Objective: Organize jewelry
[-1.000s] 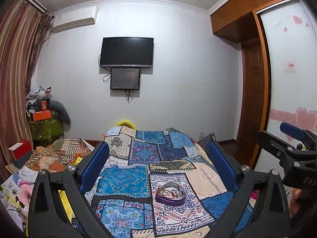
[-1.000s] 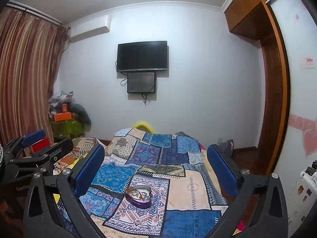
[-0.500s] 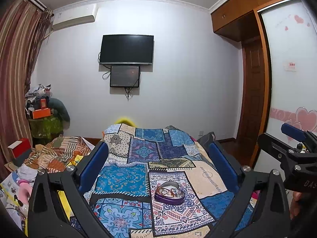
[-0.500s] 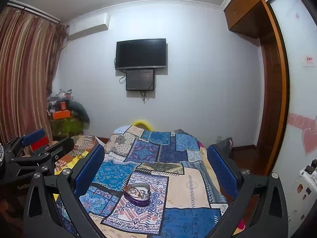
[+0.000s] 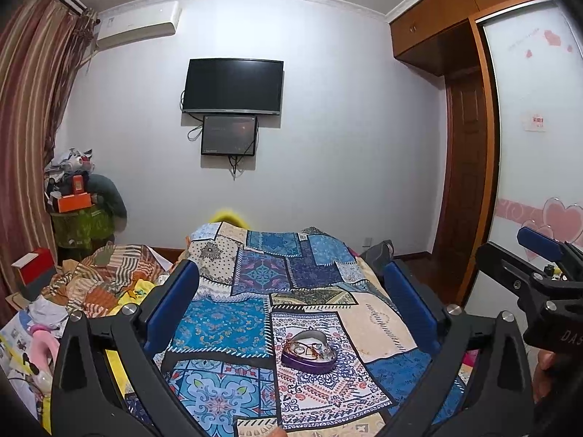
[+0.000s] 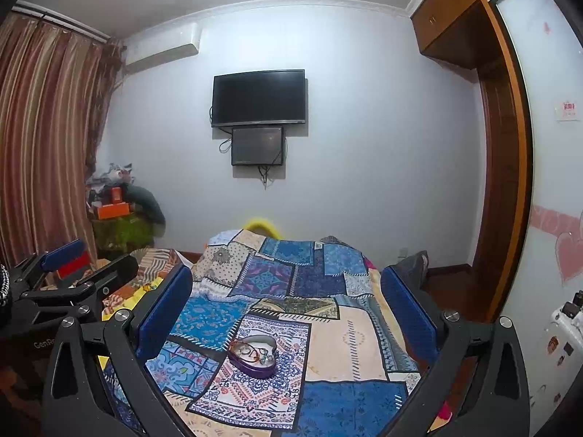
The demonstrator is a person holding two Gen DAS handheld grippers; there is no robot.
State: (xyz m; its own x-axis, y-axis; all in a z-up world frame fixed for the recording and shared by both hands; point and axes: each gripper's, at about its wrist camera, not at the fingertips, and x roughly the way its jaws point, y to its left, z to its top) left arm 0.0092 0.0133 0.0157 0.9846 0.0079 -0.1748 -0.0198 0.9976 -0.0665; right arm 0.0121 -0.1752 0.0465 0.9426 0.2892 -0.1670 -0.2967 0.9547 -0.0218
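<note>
A purple heart-shaped jewelry box lies open on the patchwork bedspread, with rings and beaded pieces inside; it also shows in the right wrist view as the box. My left gripper hangs open above the bed, well short of the box, nothing between its blue pads. My right gripper is open too, held above the bed and empty. In the left wrist view the right gripper shows at the right edge; in the right wrist view the left gripper shows at the left edge.
A pile of striped cloth and clutter lies left of the bed. A TV hangs on the far wall. A wooden wardrobe and door stand on the right, curtains on the left.
Both grippers have tilted down slightly and drifted a little, so the bed and the box sit a bit higher in the views. Neither gripper has changed its opening.
</note>
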